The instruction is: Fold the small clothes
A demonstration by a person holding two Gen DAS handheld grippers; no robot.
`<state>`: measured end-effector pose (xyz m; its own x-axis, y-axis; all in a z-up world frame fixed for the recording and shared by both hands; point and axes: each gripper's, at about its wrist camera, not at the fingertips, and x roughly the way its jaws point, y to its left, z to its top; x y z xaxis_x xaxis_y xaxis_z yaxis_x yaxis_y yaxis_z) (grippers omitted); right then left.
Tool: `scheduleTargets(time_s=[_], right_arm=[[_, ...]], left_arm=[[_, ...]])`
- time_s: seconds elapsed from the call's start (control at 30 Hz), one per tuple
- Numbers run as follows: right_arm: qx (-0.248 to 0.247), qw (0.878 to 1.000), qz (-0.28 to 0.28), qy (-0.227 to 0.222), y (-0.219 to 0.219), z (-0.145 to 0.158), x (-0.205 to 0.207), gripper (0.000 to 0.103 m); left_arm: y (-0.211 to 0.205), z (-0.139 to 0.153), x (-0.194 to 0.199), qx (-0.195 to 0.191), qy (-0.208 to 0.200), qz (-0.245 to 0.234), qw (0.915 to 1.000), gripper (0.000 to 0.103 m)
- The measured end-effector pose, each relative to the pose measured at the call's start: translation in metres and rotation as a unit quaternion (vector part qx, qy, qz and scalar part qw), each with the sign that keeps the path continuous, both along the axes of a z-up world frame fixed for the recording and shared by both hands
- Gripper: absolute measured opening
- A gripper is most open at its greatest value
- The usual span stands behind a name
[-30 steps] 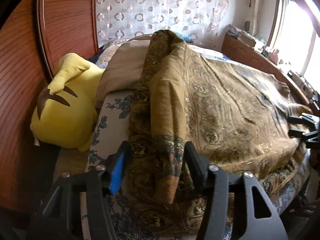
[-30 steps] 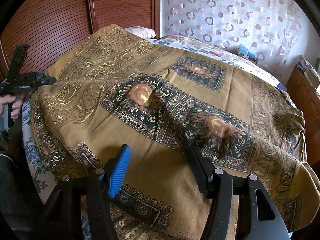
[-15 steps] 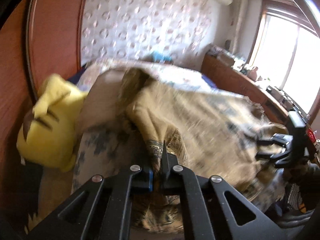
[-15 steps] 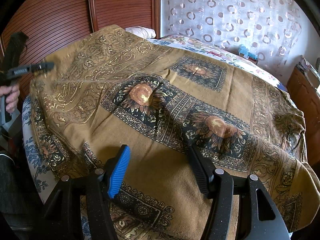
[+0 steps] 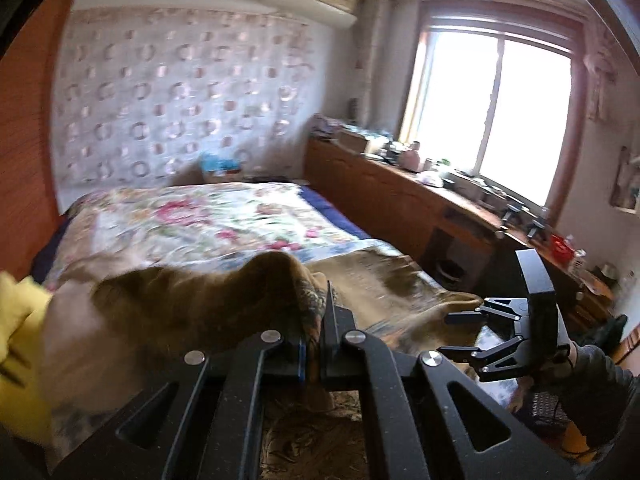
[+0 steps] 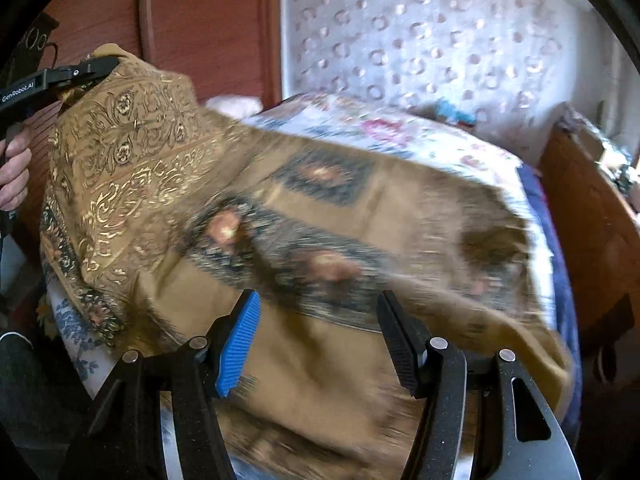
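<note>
A cloth (image 6: 280, 208) edge is held pinched in the left hand-held gripper (image 5: 316, 354); the right hand-held gripper (image 6: 318, 340) gapes empty, so the opposite edge is probably to be gripped next

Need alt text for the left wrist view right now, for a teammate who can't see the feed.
The left gripper is shut on a bunched edge of the brown patterned cloth, held above a bed with a floral cover. The open right gripper shows at right, and a bright window lies beyond.

Left gripper (image 5: 316, 344): clamped on the brown patterned cloth (image 5: 192, 304).
Cloth: lifted above the floral-covered bed (image 5: 192, 220).
Right gripper (image 5: 464, 332): open, at right.
</note>
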<state>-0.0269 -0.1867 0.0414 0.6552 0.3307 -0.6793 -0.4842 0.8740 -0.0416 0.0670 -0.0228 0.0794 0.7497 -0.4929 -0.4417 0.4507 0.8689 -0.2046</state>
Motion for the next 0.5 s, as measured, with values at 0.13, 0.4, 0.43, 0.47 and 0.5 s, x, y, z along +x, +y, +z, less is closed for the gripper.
scheduleTargets(time_s=[0.13, 0.4, 0.43, 0.47, 0.5], right_arm=[[0.000, 0.999, -0.037, -0.016, -0.031, 0.011, -0.009, 0.062], [0.028, 0.996, -0.082, -0.024, -0.067, 0.020, -0.018, 0.062], [0.029, 0.996, -0.082, -0.024, -0.064, 0.019, -0.019, 0.062], [0.028, 0.996, -0.083, -0.024, -0.063, 0.018, -0.019, 0.062], [0.028, 0.996, -0.083, -0.024, -0.062, 0.016, -0.020, 0.062]], left_arm=[[-0.040, 0.019, 0.015, 0.000, -0.009, -0.041, 0.9991, 0.004], [-0.095, 0.015, 0.021, 0.055, 0.026, -0.081, 0.9949, 0.018], [-0.095, 0.010, 0.021, 0.062, 0.027, -0.080, 0.9945, 0.026], [-0.095, 0.007, 0.019, 0.066, 0.029, -0.075, 0.9946, 0.043], [-0.096, 0.004, 0.017, 0.066, 0.031, -0.074, 0.9946, 0.045]])
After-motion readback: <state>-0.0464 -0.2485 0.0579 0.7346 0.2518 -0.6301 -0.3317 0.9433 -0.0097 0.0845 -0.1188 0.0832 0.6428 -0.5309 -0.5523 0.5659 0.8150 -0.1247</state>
